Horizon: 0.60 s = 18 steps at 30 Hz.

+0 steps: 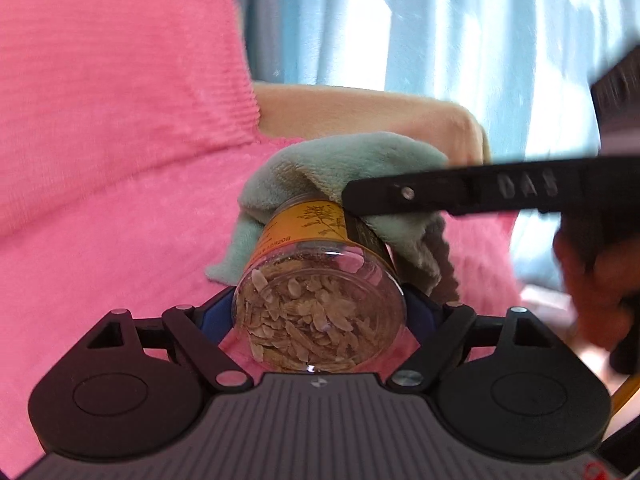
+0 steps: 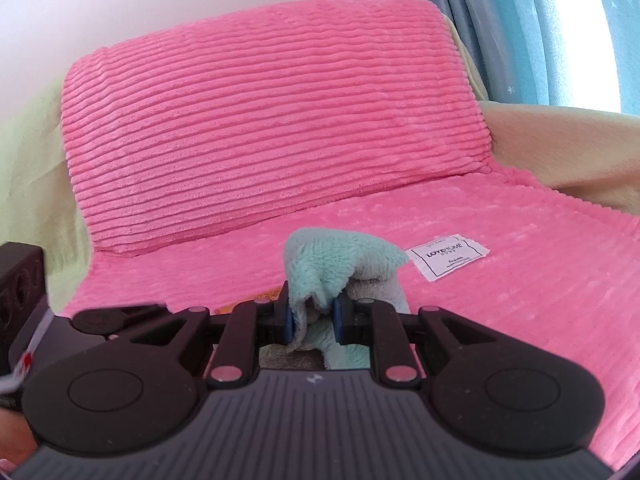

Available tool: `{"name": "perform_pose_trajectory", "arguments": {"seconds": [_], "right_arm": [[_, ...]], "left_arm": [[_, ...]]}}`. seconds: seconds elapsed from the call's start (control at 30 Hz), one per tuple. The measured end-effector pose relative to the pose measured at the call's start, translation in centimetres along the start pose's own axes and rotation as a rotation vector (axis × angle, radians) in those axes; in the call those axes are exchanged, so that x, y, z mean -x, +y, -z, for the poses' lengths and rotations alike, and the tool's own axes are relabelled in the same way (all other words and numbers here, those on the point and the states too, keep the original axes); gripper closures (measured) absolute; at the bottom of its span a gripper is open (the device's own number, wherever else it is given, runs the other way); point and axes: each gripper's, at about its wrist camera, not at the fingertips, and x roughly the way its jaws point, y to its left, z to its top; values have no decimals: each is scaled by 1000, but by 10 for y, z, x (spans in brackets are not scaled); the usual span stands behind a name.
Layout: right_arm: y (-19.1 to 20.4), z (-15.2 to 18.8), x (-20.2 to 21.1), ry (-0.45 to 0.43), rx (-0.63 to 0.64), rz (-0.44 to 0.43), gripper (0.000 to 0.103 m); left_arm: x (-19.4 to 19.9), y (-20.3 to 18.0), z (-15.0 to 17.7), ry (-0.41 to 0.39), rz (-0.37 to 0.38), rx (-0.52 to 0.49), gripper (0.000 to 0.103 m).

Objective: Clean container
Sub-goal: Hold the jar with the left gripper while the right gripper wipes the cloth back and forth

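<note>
Two grippers share the work over one pink ribbed sofa cover [image 2: 280, 120], and every place below is told from the one jar [image 1: 320, 312]. Behind and beneath the jar spreads the sofa cover, with a beige armrest [image 1: 360, 112] behind it and blue curtains [image 1: 440, 40] further behind. Just below the jar's clear base, nearest the left wrist camera, the left gripper [image 1: 320, 316] is clenched on the jar, its blue pads pressing the glass from either side, so the jar lies tilted with its base toward the lens and flaky pale contents showing through. Over the jar's far end, where the orange label [image 1: 304, 224] runs, one pale green cloth [image 1: 340, 168] is draped and touching. From the jar's right the right gripper [image 1: 352, 196] reaches in, one black finger lying across the cloth and label; the right wrist view shows it pinched shut on a fold of the cloth [image 2: 316, 280]. The step in hand looks like wiping the jar's outside. To do it well, the left grip should stay firm and square so the round glass does not roll or slip, while the cloth is drawn around the label and upper end with light, even pressure, the jar being turned to bring unwiped sides round. One white tag [image 2: 448, 260] lies on the cover; where it sits from the jar cannot be told.
</note>
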Motion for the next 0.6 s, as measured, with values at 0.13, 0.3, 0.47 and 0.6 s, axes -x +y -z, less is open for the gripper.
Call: {"name": "perform_pose_trajectory", "arguments": {"seconds": [0.13,0.3,0.47,0.6], "right_arm": [[0,0,0,0,-2,-6,88],[0,0,0,0,-5,-13,87],[-1,0,-1,-1,-8,-16,87],[-5,0,-2,-6,-9,4,87]], "left_arm": [[-1,-27,3,-1,-85,-221,18],[0,-24,3,-2,-73,-196,18],[1,-21,4,6,-66,-170,18],[1,-22,4,5,-67,-173,18]]}}
